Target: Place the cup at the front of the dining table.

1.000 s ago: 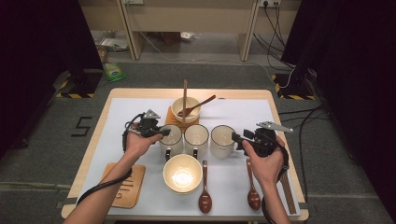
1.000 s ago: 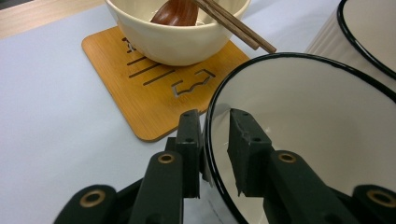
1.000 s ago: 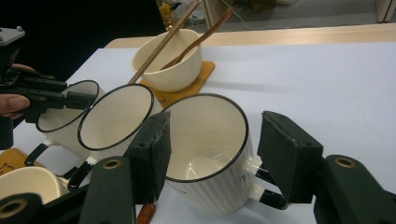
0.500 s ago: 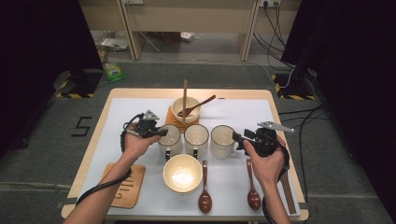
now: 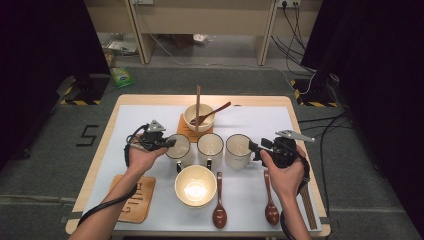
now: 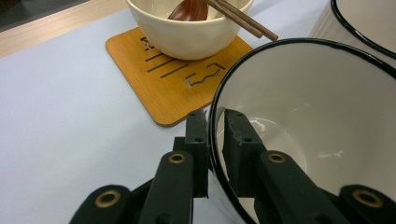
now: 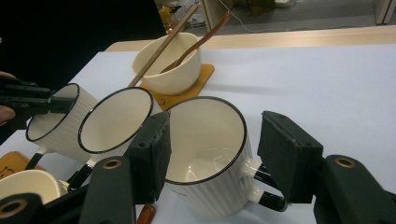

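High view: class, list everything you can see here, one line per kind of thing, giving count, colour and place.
Table: one, white top with a wooden edge, centre.
Mugs: three, cream with dark rims, in a row: left mug, middle mug, right mug.
Far bowl: one, cream, on a wooden coaster, holding a brown spoon and chopsticks.
Near bowl: one, cream, in front of the mugs.
Loose spoons: two, brown, right of the near bowl.
Spare coaster: one, wooden, near left corner.
Left gripper: black, jaws pinching the left mug's rim.
Right gripper: black, jaws open beside the right mug.
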`<state>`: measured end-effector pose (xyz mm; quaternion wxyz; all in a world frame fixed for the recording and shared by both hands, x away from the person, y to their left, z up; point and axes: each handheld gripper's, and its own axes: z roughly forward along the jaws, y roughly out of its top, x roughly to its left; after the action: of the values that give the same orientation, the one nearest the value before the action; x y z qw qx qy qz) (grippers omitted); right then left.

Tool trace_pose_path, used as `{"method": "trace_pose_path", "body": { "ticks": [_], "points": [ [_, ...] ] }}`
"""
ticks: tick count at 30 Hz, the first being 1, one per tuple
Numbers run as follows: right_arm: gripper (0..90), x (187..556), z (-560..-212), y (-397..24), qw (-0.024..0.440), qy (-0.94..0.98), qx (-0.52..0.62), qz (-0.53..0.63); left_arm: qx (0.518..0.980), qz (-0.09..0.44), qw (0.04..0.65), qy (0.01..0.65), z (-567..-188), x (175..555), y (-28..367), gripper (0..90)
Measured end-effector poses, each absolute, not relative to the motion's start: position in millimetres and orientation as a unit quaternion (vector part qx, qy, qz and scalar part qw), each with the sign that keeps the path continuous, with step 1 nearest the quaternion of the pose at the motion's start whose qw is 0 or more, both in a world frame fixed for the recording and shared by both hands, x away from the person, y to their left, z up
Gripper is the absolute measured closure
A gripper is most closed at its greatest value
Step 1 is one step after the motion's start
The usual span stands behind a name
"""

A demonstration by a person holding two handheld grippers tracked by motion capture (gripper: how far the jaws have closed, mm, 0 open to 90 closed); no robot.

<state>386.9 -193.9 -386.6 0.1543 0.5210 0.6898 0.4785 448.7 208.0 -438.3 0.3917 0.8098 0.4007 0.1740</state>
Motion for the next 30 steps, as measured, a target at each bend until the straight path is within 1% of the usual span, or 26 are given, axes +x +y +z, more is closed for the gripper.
{"method": "trace_pose_path", "body": {
  "ticks": [5,16,30],
  "points": [
    [43.6,387,-386,-195,0.156,0.689,0.520,0.480,0.805,0.184,0.394,0.403,-437,447,213,80.2],
    [43.6,386,-385,-193,0.158,0.689,0.519,0.481,0.786,0.203,0.407,0.418,-425,445,236,82.4],
    [43.6,386,-385,-194,0.160,0.687,0.520,0.483,0.783,0.220,0.407,0.417,-420,448,245,82.5]
  ]
}}
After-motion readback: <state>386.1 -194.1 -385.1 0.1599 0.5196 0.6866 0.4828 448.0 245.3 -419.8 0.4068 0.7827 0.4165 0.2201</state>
